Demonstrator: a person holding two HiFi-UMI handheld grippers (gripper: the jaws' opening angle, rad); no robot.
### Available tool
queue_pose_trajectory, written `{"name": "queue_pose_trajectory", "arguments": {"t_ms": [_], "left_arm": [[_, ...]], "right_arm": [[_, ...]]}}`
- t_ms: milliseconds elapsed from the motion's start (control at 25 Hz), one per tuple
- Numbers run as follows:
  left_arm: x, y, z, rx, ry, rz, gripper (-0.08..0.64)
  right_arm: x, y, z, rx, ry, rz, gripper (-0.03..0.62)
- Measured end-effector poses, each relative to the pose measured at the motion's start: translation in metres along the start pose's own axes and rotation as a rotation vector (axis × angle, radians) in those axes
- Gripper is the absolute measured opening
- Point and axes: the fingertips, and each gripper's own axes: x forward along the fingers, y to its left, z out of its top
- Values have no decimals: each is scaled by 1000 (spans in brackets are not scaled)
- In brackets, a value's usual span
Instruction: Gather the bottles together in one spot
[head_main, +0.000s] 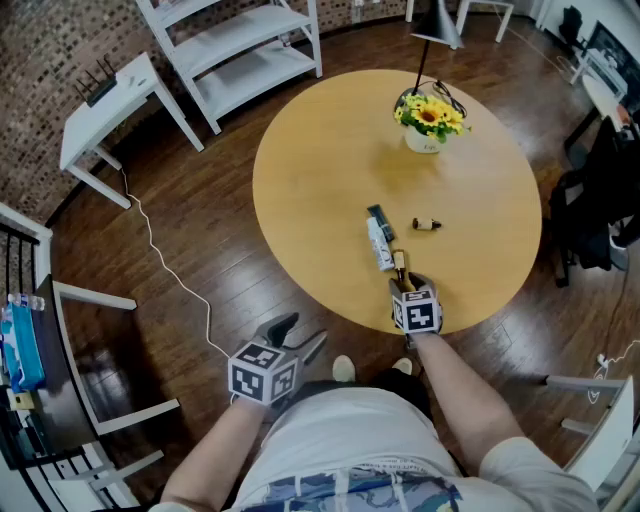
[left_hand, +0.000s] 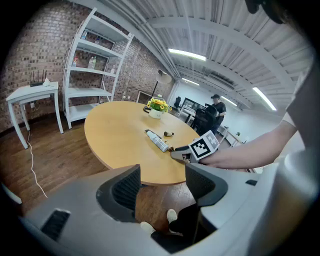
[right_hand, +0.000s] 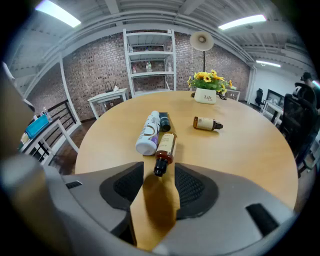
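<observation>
Amber bottle (right_hand: 166, 145) lies flat on the table (right_hand: 250, 150), dead ahead of the right gripper (right_hand: 159, 182), black cap toward the jaws and base away. Long axis runs almost straight out from the jaws' mouth, leaning a little to their right at the far end. Cap tip sits just inside the gap; neither pad touches it, and bare table shows on both sides. Right jaws released, parted wider than the cap.

White bottle (right_hand: 148, 132) lies just beyond the left jaw, alongside the amber one and roughly parallel, dark cap at the far end. Touching or just beside it: cannot tell.

Small bottle (right_hand: 206, 123) lies farther out and to the right of the jaws, well apart from the pair, with its long axis crosswise to the jaws' line.

Left gripper (left_hand: 162, 186): jaws released and wide, only floor between them. It hangs off the table's near edge, well short of all 3 bottles.

Judgement: the right hand is much the nearer. 2 bottles already lie together and the small one is the straggler. Reaching it means going forward and right. Because it lies crosswise, the jaws would meet it end-on unless the wrist turns.
</observation>
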Motion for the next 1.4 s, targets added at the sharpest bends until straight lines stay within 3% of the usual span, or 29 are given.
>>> {"name": "queue_pose_trajectory", "arguments": {"t_ms": [160,360,520,600,720,880,960,1040,1120,1200,1240,1320,1400], "left_arm": [[4,-2,0,13,14,-24,281],[15,-6,8,25,9,-47,281],[37,-36,18,112,16,-154,281],[52,-61,22,219,33,-234,281],[80,-102,33,480,56,-316,281],[123,-151,62,869,34,-326,281],[141,-175,84,1002,3,-325,281],[156,-199,100,1080,-23,-350,281],[169,-221,106,1129,-31,-390,271],[181,-234,111,1157,-39,-397,166],[187,-238,114,1159,-43,-389,154],[199,-243,124,1134,-51,-366,152],[209,-241,141,1054,-76,-327,152]], "right_arm": [[-5,26,-1,-7,3,23,139],[-21,13,-7,-50,22,24,97],[-56,-1,-4,-156,32,69,94],[-80,-7,3,-250,39,114,92],[-125,-15,19,-402,64,199,92],[-188,-14,45,-636,128,362,92],[-211,-14,54,-751,161,436,92],[-227,-20,63,-839,186,494,92],[-236,-29,71,-898,204,532,92],[-239,-42,76,-950,219,559,92],[-239,-49,77,-972,224,569,92],[-236,-64,83,-983,213,588,92],[-229,-78,98,-931,149,590,97]]}}
